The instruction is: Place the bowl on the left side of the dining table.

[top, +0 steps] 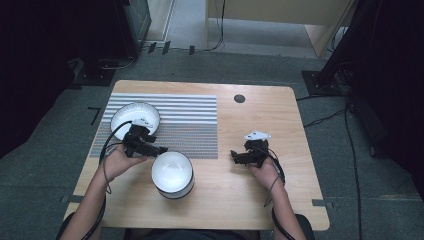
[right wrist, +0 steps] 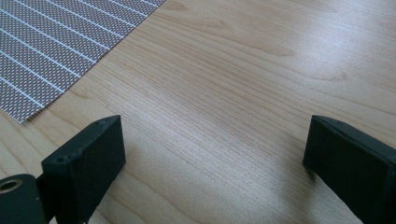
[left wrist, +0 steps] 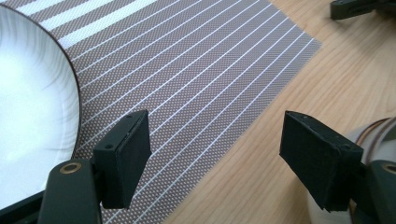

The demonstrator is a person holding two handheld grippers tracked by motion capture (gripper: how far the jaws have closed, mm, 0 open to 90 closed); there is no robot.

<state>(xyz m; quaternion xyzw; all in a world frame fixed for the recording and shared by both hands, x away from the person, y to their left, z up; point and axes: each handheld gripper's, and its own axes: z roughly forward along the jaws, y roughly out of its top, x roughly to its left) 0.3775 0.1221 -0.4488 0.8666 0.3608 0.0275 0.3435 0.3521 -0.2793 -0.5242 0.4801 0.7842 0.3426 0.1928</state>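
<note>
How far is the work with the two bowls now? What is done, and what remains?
Looks done: one white bowl sits on the striped mat. In hand: nothing is gripped; the left gripper is open beside the second bowl, which stands on bare wood in front of the mat. The right gripper is open over the table. Probably left: gripping that bowl and placing it, perhaps on the mat.
</note>
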